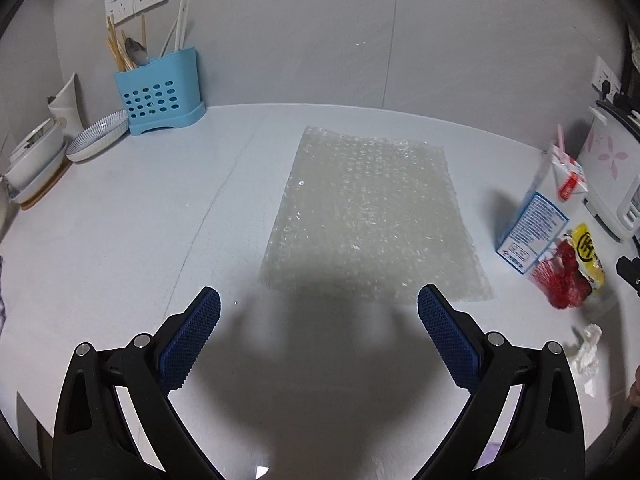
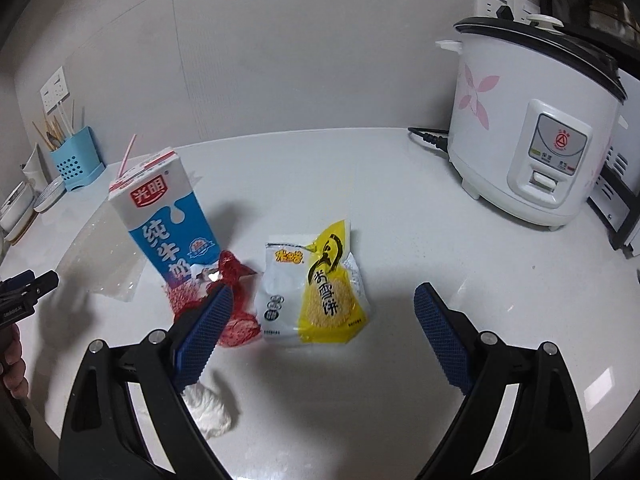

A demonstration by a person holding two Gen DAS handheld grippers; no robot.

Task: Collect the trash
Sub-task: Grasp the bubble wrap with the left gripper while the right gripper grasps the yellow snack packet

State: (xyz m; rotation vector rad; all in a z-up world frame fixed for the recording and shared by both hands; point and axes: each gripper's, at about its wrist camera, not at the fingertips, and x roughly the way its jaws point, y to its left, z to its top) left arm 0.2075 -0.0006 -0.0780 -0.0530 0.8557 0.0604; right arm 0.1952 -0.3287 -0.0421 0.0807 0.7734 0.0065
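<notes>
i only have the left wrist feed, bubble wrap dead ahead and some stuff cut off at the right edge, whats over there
Observer: A milk carton stands upright, a straw in its top.
Operator: any flat wrappers
Observer: Two, a white wrapper and a yellow wrapper, lying side by side right of the carton.
Operator: right gripper busy
Observer: No, the right gripper is open and empty, above the wrappers. A crumpled tissue lies under its left jaw.

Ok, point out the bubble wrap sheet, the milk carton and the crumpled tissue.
bubble wrap sheet (image 1: 372, 216): left wrist view, middle of the flat sheet.
milk carton (image 2: 168, 224): right wrist view, blue front face.
crumpled tissue (image 2: 210, 410): right wrist view, white wad below the gripper finger.
</notes>
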